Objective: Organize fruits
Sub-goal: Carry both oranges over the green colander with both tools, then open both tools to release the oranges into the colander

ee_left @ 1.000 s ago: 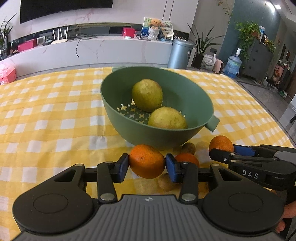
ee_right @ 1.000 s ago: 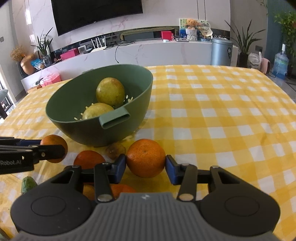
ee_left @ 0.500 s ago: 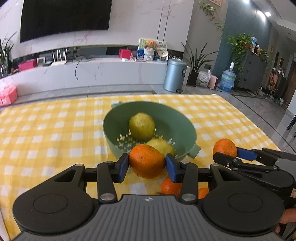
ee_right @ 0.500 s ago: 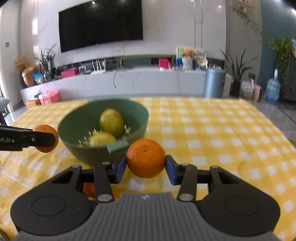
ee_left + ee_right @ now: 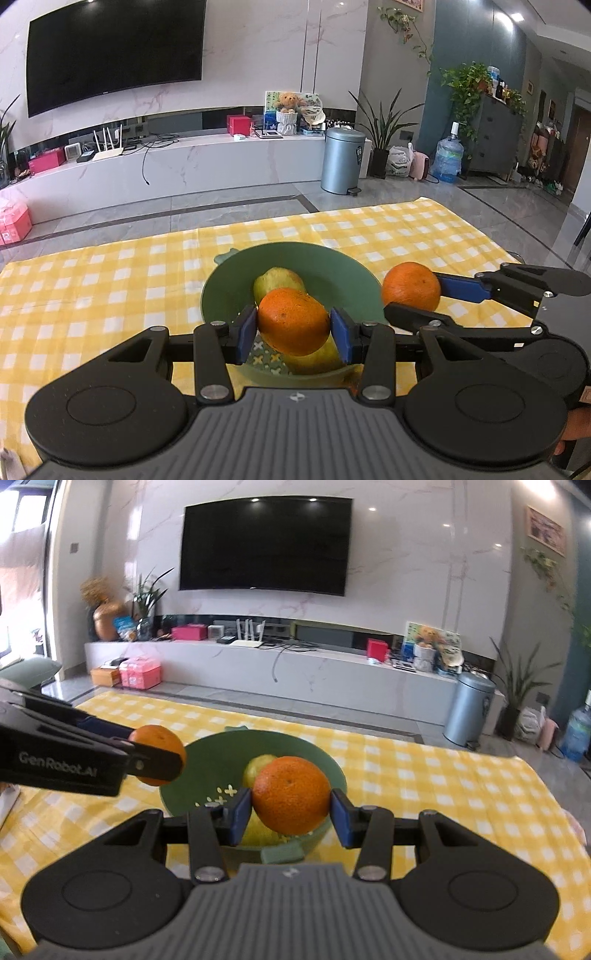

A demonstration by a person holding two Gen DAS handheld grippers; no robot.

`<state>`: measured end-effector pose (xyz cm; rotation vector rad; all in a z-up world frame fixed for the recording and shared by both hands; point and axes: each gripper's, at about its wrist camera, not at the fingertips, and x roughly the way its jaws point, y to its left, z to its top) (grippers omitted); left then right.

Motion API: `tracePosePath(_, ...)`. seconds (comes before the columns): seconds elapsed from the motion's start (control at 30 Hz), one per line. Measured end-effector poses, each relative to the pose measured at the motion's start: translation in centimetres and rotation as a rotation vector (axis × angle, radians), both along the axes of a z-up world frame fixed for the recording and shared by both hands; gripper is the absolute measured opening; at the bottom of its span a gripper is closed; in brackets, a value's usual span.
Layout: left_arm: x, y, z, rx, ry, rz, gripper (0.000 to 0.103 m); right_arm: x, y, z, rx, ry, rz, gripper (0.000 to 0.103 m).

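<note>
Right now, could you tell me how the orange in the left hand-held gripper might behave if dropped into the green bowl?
The orange is round, so it would probably roll. The green bowl curves inward, likely steering it toward the yellow-green fruit.

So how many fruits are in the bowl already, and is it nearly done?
Two yellow-green fruits already sit in the green bowl. Each set of tongs grips one orange, the left tongs theirs, the right tongs theirs, both up by the bowl, not yet dropped in. Any fruit left on the table is out of view.
</note>
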<state>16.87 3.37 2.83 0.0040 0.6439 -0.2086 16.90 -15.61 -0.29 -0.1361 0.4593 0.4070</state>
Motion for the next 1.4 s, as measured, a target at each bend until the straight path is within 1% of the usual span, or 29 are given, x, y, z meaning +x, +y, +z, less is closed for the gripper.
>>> tracePosePath(0.1,1.2,0.2,0.0,0.004,0.012,-0.003,0.049,1.5,0.7,0.3,-0.027,0.016,0.028,0.043)
tracePosePath(0.23,2.8,0.1,-0.5,0.032,0.035,-0.017,0.049,3.2,1.5,0.2,-0.06,0.046,0.073,0.043)
tracePosePath(0.4,4.1,-0.3,-1.7,0.088,0.077,-0.034,0.049,5.2,2.5,-0.5,-0.093,0.099,0.115,0.043)
tracePosePath(0.53,5.0,-0.7,-2.4,0.11,0.103,-0.048,0.049,6.6,3.2,-1.2,-0.124,0.142,0.133,0.043)
tracePosePath(0.8,6.4,-1.1,-3.8,0.166,0.154,-0.054,0.049,8.1,4.4,-2.4,-0.207,0.186,0.179,0.043)
tracePosePath(0.93,6.9,-1.0,-4.4,0.158,0.179,-0.05,0.049,9.2,4.4,-3.1,-0.207,0.238,0.184,0.043)
tracePosePath(1.13,7.7,-0.2,-5.2,0.119,0.226,-0.031,0.049,9.6,4.7,-3.4,-0.252,0.223,0.192,0.043)
tracePosePath(1.33,8.0,0.8,-6.3,0.045,0.27,0.007,0.049,9.8,4.7,-3.4,-0.284,0.216,0.189,0.044)
tracePosePath(1.4,7.9,0.9,-6.4,0.042,0.265,0.008,0.049,9.7,4.5,-3.5,-0.285,0.216,0.186,0.044)
